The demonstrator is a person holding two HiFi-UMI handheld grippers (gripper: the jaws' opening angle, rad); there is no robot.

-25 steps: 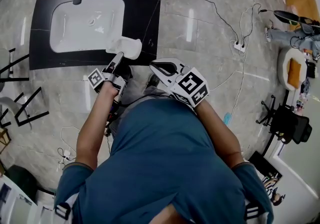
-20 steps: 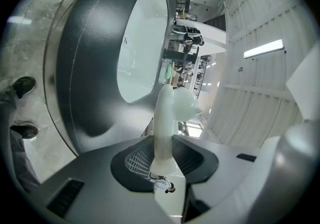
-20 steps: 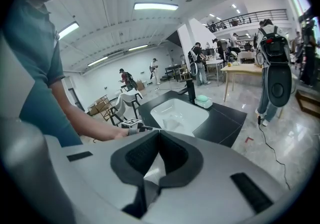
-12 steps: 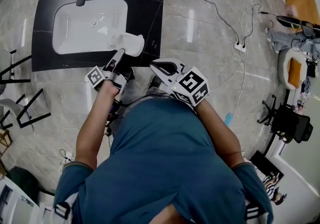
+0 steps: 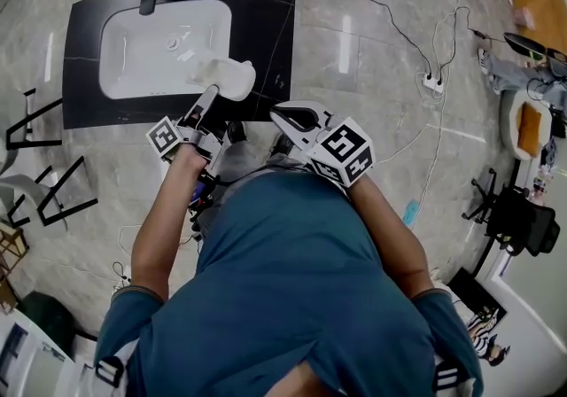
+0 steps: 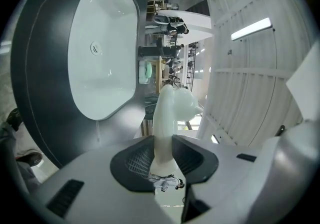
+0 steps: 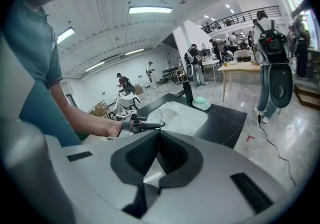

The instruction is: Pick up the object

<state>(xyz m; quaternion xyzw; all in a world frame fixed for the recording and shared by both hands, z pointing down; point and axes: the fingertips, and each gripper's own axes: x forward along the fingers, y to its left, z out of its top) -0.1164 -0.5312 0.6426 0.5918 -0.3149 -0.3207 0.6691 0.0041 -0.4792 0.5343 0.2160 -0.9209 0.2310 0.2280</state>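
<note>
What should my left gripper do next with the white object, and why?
Probably raise it a little, grip unchanged. The left gripper is clamped on the white object, which sits over the near edge of the sink, by the black counter; how far it clears them isn't clear. The right gripper is shut, empty and held back.

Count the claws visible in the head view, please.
2. The left claw is at the sink's near corner, shut on a white object. The right claw is beside it, holding nothing. None seems hidden.
</note>
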